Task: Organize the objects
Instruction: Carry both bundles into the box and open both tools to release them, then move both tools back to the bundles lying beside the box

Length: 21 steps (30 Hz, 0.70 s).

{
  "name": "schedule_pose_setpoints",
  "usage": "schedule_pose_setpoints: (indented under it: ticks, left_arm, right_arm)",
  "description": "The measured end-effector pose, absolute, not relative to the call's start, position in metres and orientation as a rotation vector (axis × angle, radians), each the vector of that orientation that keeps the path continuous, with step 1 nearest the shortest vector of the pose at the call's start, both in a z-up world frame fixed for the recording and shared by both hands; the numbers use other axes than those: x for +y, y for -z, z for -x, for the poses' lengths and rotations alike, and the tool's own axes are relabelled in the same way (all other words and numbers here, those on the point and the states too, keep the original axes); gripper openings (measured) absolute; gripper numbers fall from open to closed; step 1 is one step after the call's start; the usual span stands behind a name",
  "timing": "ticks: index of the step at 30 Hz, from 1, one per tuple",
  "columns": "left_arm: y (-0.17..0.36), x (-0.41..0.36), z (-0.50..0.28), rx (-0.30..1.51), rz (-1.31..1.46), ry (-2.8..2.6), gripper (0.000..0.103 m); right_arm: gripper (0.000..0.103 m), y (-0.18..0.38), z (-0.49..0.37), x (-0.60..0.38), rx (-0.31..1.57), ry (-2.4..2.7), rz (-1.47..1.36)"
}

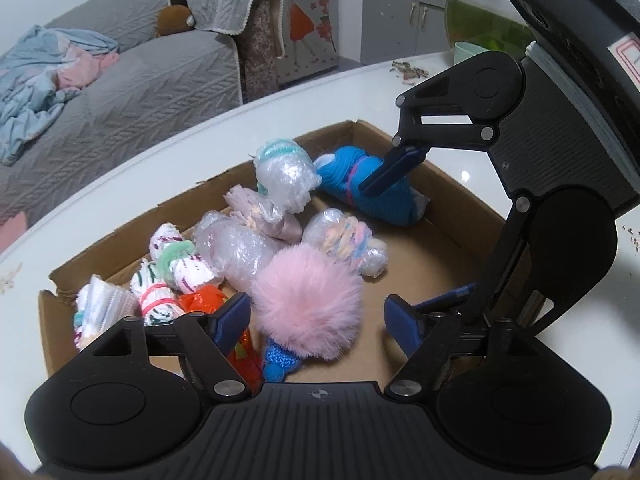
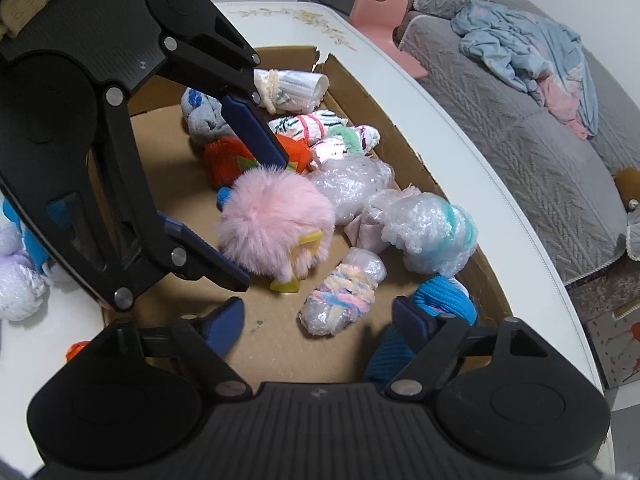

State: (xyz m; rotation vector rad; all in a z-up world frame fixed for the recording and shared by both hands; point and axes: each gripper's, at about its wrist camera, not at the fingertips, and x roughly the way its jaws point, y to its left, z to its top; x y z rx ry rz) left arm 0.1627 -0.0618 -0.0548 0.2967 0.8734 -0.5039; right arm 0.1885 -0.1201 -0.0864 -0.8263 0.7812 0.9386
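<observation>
A shallow cardboard tray (image 1: 452, 200) on a white table holds several small bundles. A pink fluffy pompom (image 1: 308, 300) lies in it between the fingers of my left gripper (image 1: 318, 326), which is open and hangs just over it. It also shows in the right wrist view (image 2: 276, 228), with the left gripper's fingers on either side of it. My right gripper (image 2: 318, 320) is open over the tray near a blue knitted bundle (image 2: 444, 296). In the left wrist view the right gripper (image 1: 408, 220) reaches in from the right, one fingertip on the blue bundle (image 1: 352, 176).
Bubble-wrapped yarn bundles (image 1: 236, 248), striped white rolls (image 1: 156, 300), an orange bundle (image 2: 224, 156) and a pastel wrapped roll (image 2: 340, 300) crowd the tray. More wrapped items (image 2: 16, 276) lie on the table outside it. A grey sofa (image 1: 120, 92) stands beyond the table's edge.
</observation>
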Motion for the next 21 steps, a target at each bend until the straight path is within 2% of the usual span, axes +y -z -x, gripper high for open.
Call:
schedule_pose_setpoints:
  ticks: [1, 7, 10, 21]
  left_arm:
    - [0.053, -0.062, -0.162, 0.871, -0.295, 0.499, 0.085]
    - [0.038, -0.055, -0.151, 0.852, -0.261, 0.469, 0.086]
    - [0.030, -0.047, -0.146, 0.846, -0.228, 0.432, 0.088]
    - [0.015, -0.014, -0.119, 0.811, -0.065, 0.290, 0.091]
  right_arm:
    - [0.084, 0.085, -0.188, -0.120, 0.781, -0.935, 0.822]
    - [0.089, 0.076, -0.181, -0.123, 0.788, -0.896, 0.792]
    - [0.095, 0.072, -0.177, -0.124, 0.791, -0.873, 0.758]
    - [0.098, 0.064, -0.160, -0.129, 0.803, -0.735, 0.617]
